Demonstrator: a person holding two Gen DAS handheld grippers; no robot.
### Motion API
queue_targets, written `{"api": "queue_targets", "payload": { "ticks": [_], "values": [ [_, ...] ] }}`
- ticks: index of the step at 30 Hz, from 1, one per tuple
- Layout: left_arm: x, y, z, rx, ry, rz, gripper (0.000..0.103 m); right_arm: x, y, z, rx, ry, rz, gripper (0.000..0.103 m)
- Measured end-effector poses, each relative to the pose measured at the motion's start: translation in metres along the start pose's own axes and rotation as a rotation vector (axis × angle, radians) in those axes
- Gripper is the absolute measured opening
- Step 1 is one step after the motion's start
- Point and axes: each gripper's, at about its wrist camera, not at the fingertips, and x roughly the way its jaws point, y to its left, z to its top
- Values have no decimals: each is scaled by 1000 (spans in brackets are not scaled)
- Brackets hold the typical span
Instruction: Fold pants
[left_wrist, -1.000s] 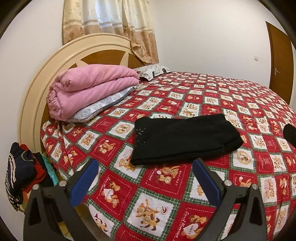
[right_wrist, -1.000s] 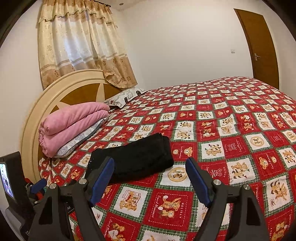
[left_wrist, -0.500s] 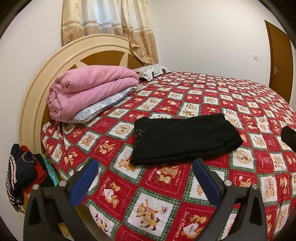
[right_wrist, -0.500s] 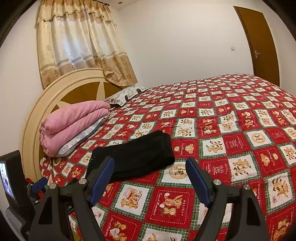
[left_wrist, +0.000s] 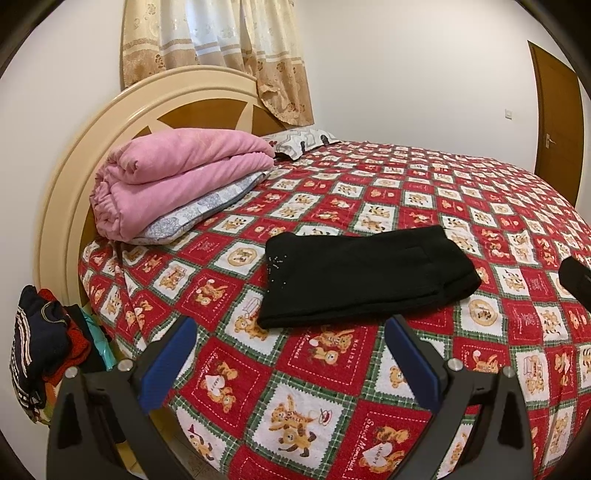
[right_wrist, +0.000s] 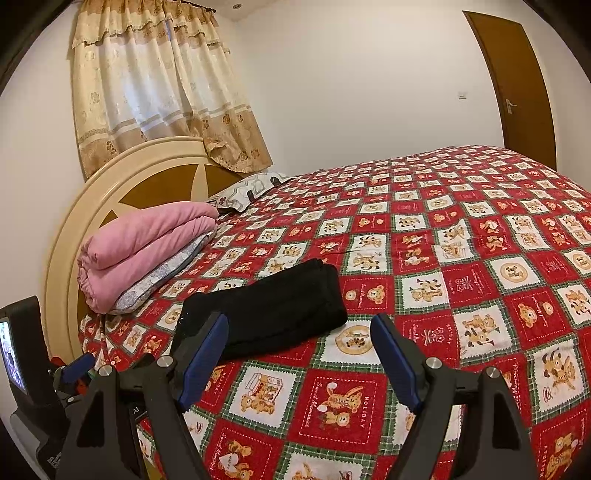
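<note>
Nearest the cameras, the left gripper hovers off the near edge of the bed with its jaws spread wide and holding nothing, blue pads facing inward. The right gripper hangs likewise over the near edge, jaws wide apart and empty; at the left edge of its view stands a dark device with a small lit screen.

Just beyond both grippers, the black folded pants lie flat on the red, white and green teddy-bear patchwork bedspread, close to the bed's near edge and toward its headboard end, touched by neither gripper. A few tiny pale specks dot the fabric at the end toward the headboard.

Beside the bed's near headboard corner, below the mattress edge, sits a heap of dark and red clothes.

Farther back, a pink folded blanket rests on a grey patterned pillow against the round cream and brown headboard. A second patterned pillow lies beyond it. Behind hang cream and tan floral curtains, and a brown wooden door stands in the far wall.
</note>
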Motion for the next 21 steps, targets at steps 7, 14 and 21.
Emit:
{"api": "queue_targets", "payload": {
  "ticks": [7, 14, 21],
  "values": [
    [0, -1, 1, 6, -3, 7, 103, 1, -1, -1, 1, -1, -9, 81],
    [0, 1, 3, 13, -17, 29, 103, 3, -3, -3, 12, 12, -18, 81],
    [-1, 2, 4, 13, -23, -27, 103, 1, 0, -3, -1, 4, -31, 81]
  ]
}}
